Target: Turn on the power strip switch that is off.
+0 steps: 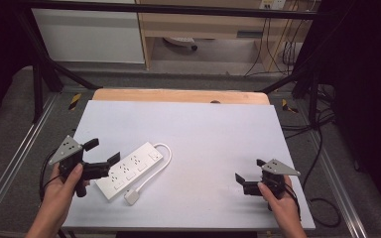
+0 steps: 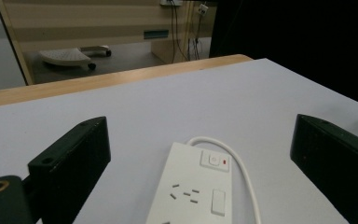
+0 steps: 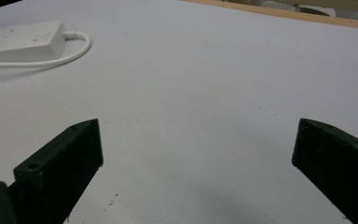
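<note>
The near end of the power strip (image 2: 193, 186) is cut off by the bottom edge of the left gripper view, so only its far end is visible there: a switch with a small red mark, one socket and a blank rectangular panel. In the right gripper view the strip is cut off at the left edge. Socket details in the high view are too small to read with certainty.

The power strip (image 1: 129, 170) is a long white block lying flat and diagonally on the left half of the white table (image 1: 218, 139). Its white cord (image 1: 164, 157) leaves the far end, loops round and runs back along the strip's right side to a white plug (image 1: 132, 197) lying on the table beside the near end.

The left gripper (image 1: 101, 151) is held by a hand at the near-left end of the strip. Its jaws stand wide apart, one on each side of the strip's line, gripping nothing.

The right gripper (image 1: 250, 169) is held low over the bare table surface at the right, well apart from the strip. Its jaws are spread wide and hold nothing.
</note>
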Available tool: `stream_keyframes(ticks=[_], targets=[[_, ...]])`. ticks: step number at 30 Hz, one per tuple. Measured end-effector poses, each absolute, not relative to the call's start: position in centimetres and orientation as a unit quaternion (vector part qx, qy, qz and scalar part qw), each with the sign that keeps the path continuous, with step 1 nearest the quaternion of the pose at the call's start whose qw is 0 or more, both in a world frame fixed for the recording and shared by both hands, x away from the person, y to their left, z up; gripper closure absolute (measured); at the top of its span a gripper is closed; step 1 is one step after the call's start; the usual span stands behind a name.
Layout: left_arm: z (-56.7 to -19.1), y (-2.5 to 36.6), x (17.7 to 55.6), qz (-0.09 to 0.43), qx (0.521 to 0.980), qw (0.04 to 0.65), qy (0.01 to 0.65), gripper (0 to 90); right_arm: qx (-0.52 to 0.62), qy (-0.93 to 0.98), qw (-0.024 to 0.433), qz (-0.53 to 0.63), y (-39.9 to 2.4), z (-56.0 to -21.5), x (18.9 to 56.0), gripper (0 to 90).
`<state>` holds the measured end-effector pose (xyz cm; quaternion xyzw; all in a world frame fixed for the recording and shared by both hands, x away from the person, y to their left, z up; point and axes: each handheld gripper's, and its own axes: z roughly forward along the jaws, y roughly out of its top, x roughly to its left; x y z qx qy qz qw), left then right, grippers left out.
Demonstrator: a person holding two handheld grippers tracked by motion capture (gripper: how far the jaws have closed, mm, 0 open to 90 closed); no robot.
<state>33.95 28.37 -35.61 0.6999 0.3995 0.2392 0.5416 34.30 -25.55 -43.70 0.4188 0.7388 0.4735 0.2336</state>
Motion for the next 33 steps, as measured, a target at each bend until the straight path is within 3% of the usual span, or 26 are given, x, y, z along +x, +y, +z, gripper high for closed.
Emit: stream_keyframes(ticks=[19, 33], targets=[[-39.8, 32.0, 31.9, 0.237, 0.679, 0.533, 0.445, 6.4, 0.42, 0.738, 0.236, 0.472, -25.6, -43.7, 34.3, 2.2], [-42.7, 32.3, 31.5, 0.221, 0.694, 0.507, 0.461, 6.7, 0.426, 0.739, 0.239, 0.463, -25.7, -44.0, 34.6, 2.4]])
